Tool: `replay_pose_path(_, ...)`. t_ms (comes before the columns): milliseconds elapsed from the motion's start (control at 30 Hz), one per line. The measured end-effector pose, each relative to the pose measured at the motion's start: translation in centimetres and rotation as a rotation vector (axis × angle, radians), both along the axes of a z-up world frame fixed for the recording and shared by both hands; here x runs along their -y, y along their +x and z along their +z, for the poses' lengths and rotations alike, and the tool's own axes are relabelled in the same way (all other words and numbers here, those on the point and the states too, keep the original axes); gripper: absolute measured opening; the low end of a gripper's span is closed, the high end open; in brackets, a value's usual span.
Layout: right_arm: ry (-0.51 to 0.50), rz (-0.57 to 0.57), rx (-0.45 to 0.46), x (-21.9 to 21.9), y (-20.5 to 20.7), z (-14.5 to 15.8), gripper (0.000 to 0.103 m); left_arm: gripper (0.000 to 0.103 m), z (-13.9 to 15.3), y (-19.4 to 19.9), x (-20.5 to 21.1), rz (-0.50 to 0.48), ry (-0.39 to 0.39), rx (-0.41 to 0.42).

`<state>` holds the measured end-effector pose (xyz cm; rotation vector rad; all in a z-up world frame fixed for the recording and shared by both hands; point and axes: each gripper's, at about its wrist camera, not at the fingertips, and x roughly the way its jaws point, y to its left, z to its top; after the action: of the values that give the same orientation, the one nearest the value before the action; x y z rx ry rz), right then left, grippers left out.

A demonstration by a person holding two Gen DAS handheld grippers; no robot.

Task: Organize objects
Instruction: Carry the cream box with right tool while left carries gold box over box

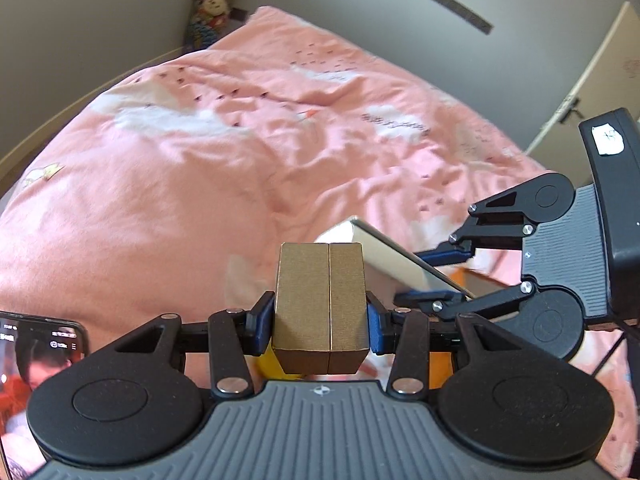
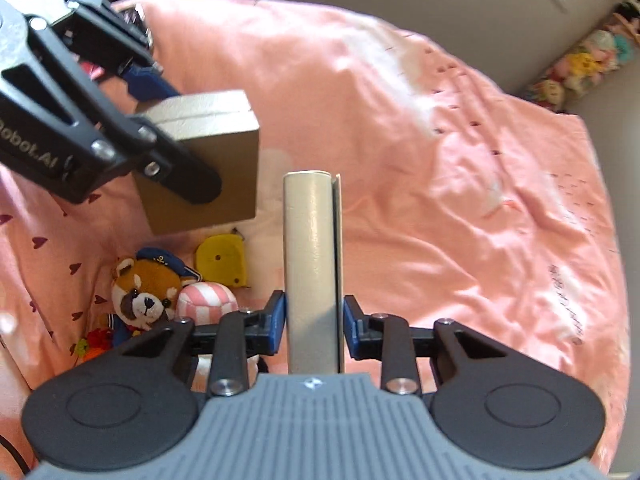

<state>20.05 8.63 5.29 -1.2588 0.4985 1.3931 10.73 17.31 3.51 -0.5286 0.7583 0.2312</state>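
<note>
The left tool point(image 1: 320, 320) clamps a gold box point(image 1: 320, 304), lifted clear above the bed point(image 1: 180, 168). The right tool point(image 2: 314, 326) pinches a slim grey box point(image 2: 314, 264) edge-on, likely for sorting. Stuffed bear point(image 2: 144, 292), striped ball point(image 2: 208, 300) and tape measure point(image 2: 220, 260) wait near the bed's edge.

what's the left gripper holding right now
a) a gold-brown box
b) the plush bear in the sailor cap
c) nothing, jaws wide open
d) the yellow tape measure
a: the left gripper has its blue pads pressed on both sides of the gold-brown box, lifted above the pink bedspread, while the yellow tape measure and the plush bear lie on the bed below.
</note>
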Motion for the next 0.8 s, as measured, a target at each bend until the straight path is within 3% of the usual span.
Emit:
replay_pose_path(200,0.119,-0.161,0.039,4.9,1.0,1.9,0.031,0.051,2.3,0.3,5.2,-0.204,-0.039,0.047)
replay_pose_path(433,0.137,-0.309,0.069,13.6,2.5,2.4,0.031,0.051,0.5,2.1,12.7,-0.425,-0.089,-0.061)
replay_pose_path(667,0.177,-0.368,0.007,17.5,3.1,-0.3,0.031,0.051,-2.8,3.5,18.4,-0.511,0.06,-0.226)
replay_pose_path(800,0.217,-0.394,-0.025,18.8,3.8,-1.5,0.031,0.051,-4.8,4.4,21.5,-0.565,0.197,-0.301)
